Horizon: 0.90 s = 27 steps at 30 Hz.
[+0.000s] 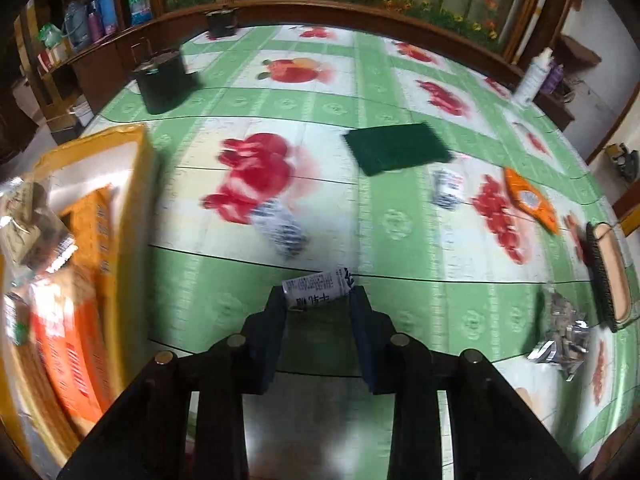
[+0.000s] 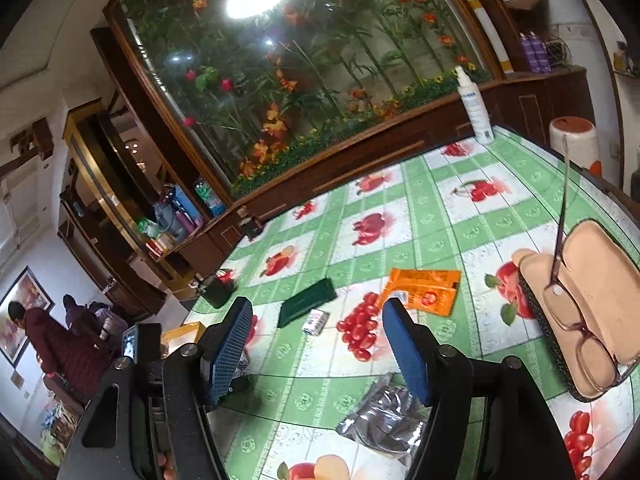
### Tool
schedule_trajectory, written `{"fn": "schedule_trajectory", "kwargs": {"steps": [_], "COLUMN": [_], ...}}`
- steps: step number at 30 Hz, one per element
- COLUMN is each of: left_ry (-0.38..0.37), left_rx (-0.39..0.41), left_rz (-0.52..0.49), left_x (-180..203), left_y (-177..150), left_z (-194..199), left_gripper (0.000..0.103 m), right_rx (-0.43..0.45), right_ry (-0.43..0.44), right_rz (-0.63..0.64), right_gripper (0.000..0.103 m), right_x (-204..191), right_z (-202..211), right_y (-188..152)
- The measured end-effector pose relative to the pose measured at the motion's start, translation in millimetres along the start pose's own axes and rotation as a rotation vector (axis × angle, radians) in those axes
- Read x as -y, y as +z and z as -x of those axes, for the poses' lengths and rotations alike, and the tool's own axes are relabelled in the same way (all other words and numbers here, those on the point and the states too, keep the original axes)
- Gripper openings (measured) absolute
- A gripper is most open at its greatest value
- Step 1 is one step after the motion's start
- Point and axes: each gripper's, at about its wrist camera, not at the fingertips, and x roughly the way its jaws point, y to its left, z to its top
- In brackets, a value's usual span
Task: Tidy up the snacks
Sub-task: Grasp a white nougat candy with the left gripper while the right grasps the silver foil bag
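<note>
My left gripper [image 1: 318,294] is shut on a small white snack packet [image 1: 316,286] with black print, held above the table. A yellow box [image 1: 116,200] holding several snack packs stands at the far left. Two more small white packets [image 1: 282,230] [image 1: 448,190], an orange packet [image 1: 530,200] and a silver foil packet [image 1: 564,330] lie on the tablecloth. My right gripper [image 2: 316,340] is open and empty above the table; the silver packet [image 2: 384,416], the orange packet [image 2: 422,290] and a white packet [image 2: 316,322] lie ahead of it.
A green scouring pad [image 1: 398,148] lies mid-table. An open glasses case [image 2: 584,312] with glasses sits at the right. Black containers [image 1: 164,82] and a white spray bottle [image 2: 474,108] stand at the far edge by a wooden-framed glass panel.
</note>
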Motion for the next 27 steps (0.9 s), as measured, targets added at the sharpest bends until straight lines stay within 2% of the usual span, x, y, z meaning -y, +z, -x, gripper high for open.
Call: {"fn": "schedule_trajectory", "kwargs": {"steps": [4,7,9,11,15,19,20,24,27], "left_ry": [-0.114,-0.088,-0.078,-0.101,-0.099,-0.091,-0.089,-0.081,-0.074], "left_rx": [0.026,0.083,0.095,0.095,0.102,0.106,0.107,0.108,0.11], "left_rz": [-0.054,-0.136,-0.167,-0.162,-0.158,-0.15,-0.146,-0.128,-0.122], "left_x": [30,47,50,46,37,33,32,26,24], "left_y": [-11,-18,-19,-18,-17,-17,-17,-16,-15], "left_z": [-2,-2,-2,-1,1,-1,-1,-1,-1], "left_gripper": [0.031,0.031,0.031,0.031,0.031,0.031,0.031,0.031,0.031], "right_rx": [-0.099,-0.193,-0.247,-0.291,-0.349,-0.414,-0.413,-0.353,-0.38], "right_ry": [-0.079,-0.178,-0.182,-0.218,-0.17,0.035,0.044,-0.027,0.026], "right_rz": [-0.054,-0.115,-0.188,-0.215,-0.216,-0.219,-0.21,-0.07,0.006], "right_gripper": [0.075,0.075,0.075,0.075,0.075,0.075,0.075,0.078,0.079], "right_x": [17,41,61,72,67,52,50,33,16], "right_z": [-15,-29,-35,-41,-53,-63,-63,-52,-55], "right_y": [-6,-16,-24,-31,-39,-47,-48,-42,-47]}}
